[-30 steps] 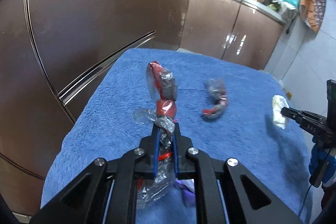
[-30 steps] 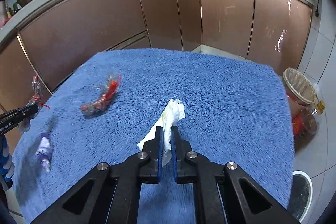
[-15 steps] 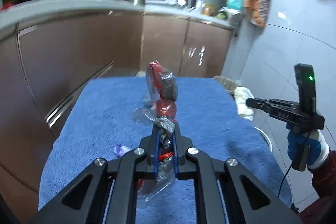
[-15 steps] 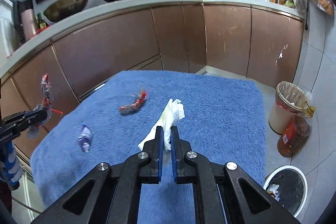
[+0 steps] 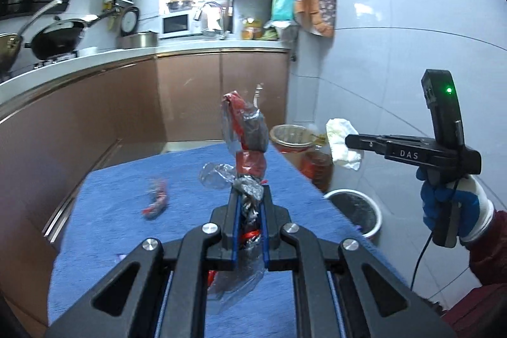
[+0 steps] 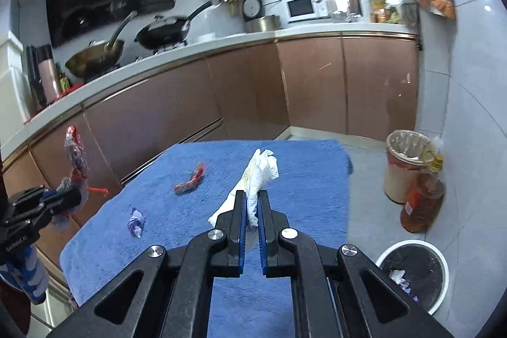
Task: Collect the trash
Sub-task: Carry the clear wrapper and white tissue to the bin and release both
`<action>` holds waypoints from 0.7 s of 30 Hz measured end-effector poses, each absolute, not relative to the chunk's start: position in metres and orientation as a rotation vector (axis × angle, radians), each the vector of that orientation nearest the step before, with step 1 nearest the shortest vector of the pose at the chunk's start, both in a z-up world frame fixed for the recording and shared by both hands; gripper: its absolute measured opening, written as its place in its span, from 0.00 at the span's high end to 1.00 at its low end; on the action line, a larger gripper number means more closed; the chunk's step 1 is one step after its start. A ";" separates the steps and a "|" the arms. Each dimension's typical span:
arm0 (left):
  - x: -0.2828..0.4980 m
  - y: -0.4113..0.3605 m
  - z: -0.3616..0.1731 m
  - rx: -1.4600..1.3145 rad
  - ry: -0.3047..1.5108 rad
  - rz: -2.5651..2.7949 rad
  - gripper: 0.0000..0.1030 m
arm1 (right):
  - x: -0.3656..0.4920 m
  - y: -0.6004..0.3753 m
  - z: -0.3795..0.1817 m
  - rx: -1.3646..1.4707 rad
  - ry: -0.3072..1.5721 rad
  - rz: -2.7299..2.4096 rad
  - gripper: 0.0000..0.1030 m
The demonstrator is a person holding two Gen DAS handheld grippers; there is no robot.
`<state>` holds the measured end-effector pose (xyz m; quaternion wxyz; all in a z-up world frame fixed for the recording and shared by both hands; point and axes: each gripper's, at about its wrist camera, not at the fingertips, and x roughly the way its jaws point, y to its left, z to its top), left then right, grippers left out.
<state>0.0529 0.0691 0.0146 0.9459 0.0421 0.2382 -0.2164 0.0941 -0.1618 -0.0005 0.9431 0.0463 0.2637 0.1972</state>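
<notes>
My left gripper (image 5: 250, 195) is shut on a crumpled clear and red plastic wrapper (image 5: 245, 138), held upright above the blue towel (image 5: 133, 179). My right gripper (image 6: 252, 198) is shut on a white crumpled tissue (image 6: 261, 171), lifted above the towel (image 6: 310, 176); it also shows in the left wrist view (image 5: 350, 141) with the tissue (image 5: 340, 141). A red wrapper (image 6: 190, 181) and a small purple wrapper (image 6: 136, 222) lie on the towel. A white-rimmed bin with a black liner (image 6: 415, 273) stands on the floor at the right.
A lined tan wastebasket (image 6: 405, 163) and an oil bottle (image 6: 423, 198) stand on the floor by the towel's far right corner. Brown kitchen cabinets (image 6: 221, 97) run behind the towel. The left gripper (image 6: 47, 201) shows at the left in the right wrist view.
Both grippers have lifted and tilted up with their trash. The left view has swung right, so the bins and the right gripper with the tissue now show.
</notes>
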 end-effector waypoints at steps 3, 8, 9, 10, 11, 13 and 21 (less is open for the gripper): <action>0.059 0.044 0.012 0.092 0.501 -0.482 0.91 | 0.088 -0.183 0.000 0.118 0.524 0.360 0.94; 0.082 -0.008 0.002 0.086 0.561 -0.580 0.91 | 0.086 -0.230 -0.018 0.173 0.541 0.263 0.93; 0.088 -0.019 -0.001 0.083 0.578 -0.602 0.91 | 0.087 -0.239 -0.023 0.183 0.549 0.240 0.93; 0.092 -0.029 -0.003 0.081 0.591 -0.619 0.91 | 0.088 -0.249 -0.029 0.196 0.562 0.211 0.94; 0.101 -0.043 -0.008 0.078 0.614 -0.644 0.91 | 0.089 -0.258 -0.034 0.209 0.572 0.192 0.94; 0.119 -0.074 -0.019 0.073 0.664 -0.694 0.91 | 0.091 -0.278 -0.046 0.240 0.594 0.148 0.94; 0.195 -0.192 -0.067 0.060 0.854 -0.831 0.91 | 0.110 -0.334 -0.097 0.296 0.685 -0.019 0.93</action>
